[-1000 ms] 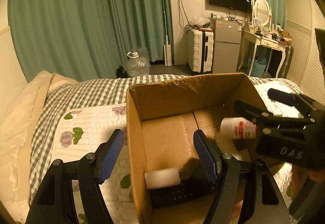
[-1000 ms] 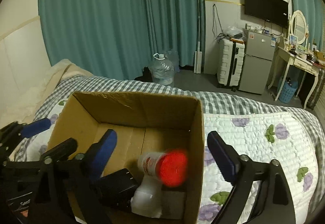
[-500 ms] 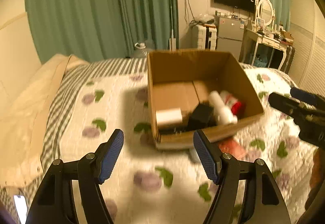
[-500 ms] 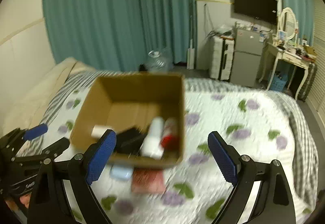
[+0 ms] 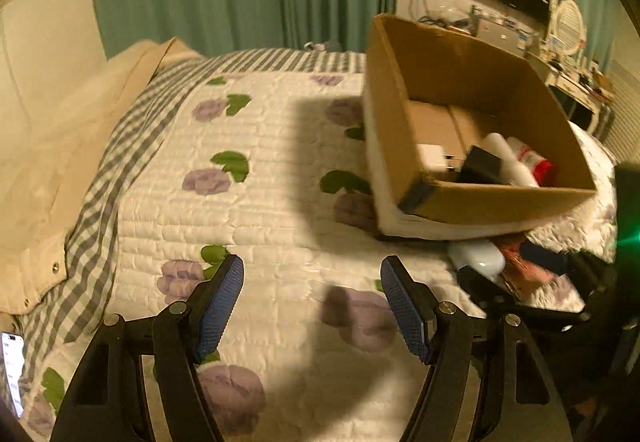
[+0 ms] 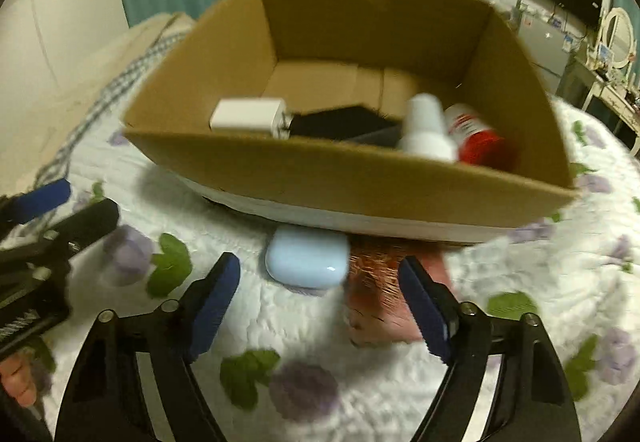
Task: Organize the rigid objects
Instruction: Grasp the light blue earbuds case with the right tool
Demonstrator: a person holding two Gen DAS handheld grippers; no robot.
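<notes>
Left wrist view. The left gripper [image 5: 312,298] is held over the floral quilt [image 5: 248,201] with its blue-padded fingers [image 5: 218,302] spread wide; nothing is held between them. The cardboard box [image 5: 492,197] is seen ahead and to the right, resting on the quilt. Inside it, against the near wall, a small white block [image 5: 431,155], a black box-shaped item [image 5: 482,165], a white bottle [image 5: 510,161] and a red-capped bottle [image 5: 534,161] are noted lying close together. Just outside the near wall, a pale blue case [image 5: 478,260] and a reddish-pink flat item [image 5: 528,272] lie on the quilt. The right gripper [image 5: 568,266] is partly seen at the right edge, close to those two items. A phone [image 5: 12,370] is visible at the lower left edge.

Right wrist view (blurred). The right gripper [image 6: 320,302] is recorded with fingers [image 6: 424,306] set wide apart and empty. The pale blue case [image 6: 307,260] lies just ahead of the fingertips, touching or nearly touching the base of the cardboard box [image 6: 360,185]. The reddish-pink flat item [image 6: 380,290] lies beside the case to the right, next to the right finger. In the box, the white block [image 6: 250,113], black item [image 6: 336,121], white bottle [image 6: 426,129] and red-capped bottle [image 6: 474,137] are seen. The left gripper [image 6: 36,217] appears at the left edge; its finger state cannot be told from here.
</notes>
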